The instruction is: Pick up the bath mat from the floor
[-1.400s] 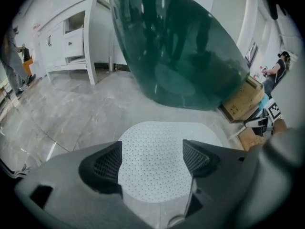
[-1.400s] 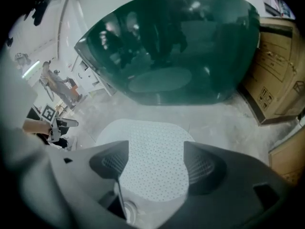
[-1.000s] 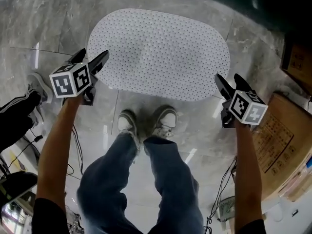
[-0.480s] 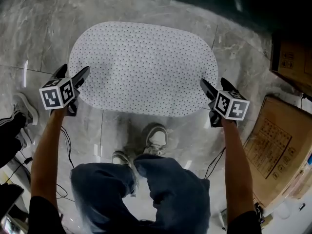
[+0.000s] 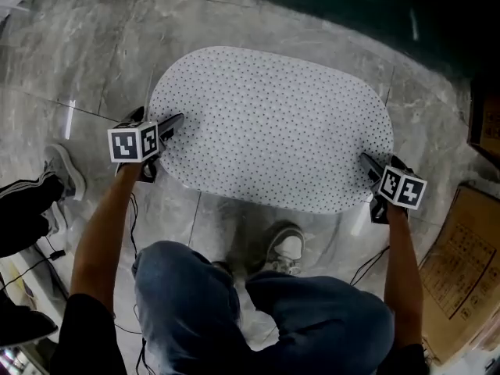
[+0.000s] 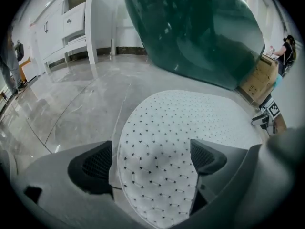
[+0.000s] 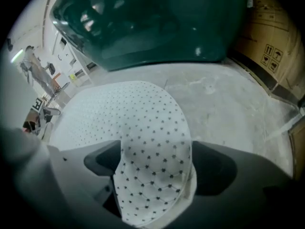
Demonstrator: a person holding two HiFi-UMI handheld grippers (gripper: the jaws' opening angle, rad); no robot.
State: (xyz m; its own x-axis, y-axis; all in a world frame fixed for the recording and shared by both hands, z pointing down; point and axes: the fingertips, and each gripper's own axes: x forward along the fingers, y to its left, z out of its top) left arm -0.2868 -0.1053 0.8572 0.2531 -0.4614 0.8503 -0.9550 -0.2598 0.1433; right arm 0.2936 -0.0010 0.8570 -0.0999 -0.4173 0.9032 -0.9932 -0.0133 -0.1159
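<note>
White and dotted with small dark marks, the bath mat (image 5: 273, 127) lay spread as a flat oval on the grey marble floor (image 5: 86, 45) in the head view. It sat just ahead of the person's shoe (image 5: 291, 247), with a dark green glossy object (image 5: 351, 6) beyond its far edge and cardboard boxes (image 5: 461, 248) off to the right. The left gripper (image 5: 156, 122) stood at the mat's left end and the right gripper (image 5: 380, 164) at its right end, well apart. One at each end was probably chosen so that a wide, limp sheet would rise evenly and not trail from a single corner. In the left gripper view the jaws were spreading, released, with the rounded end of the mat lying between them and neither pad pressing on it. In the right gripper view the jaws were likewise opening and ungripped. The mat's other end bulged up in a soft hump between them, though whether its rim touched the gripper's lower body could not be told. By the look of it the mat was not yet picked up, and the wide jaws seemed set to straddle its thin edge before any clamping.
</note>
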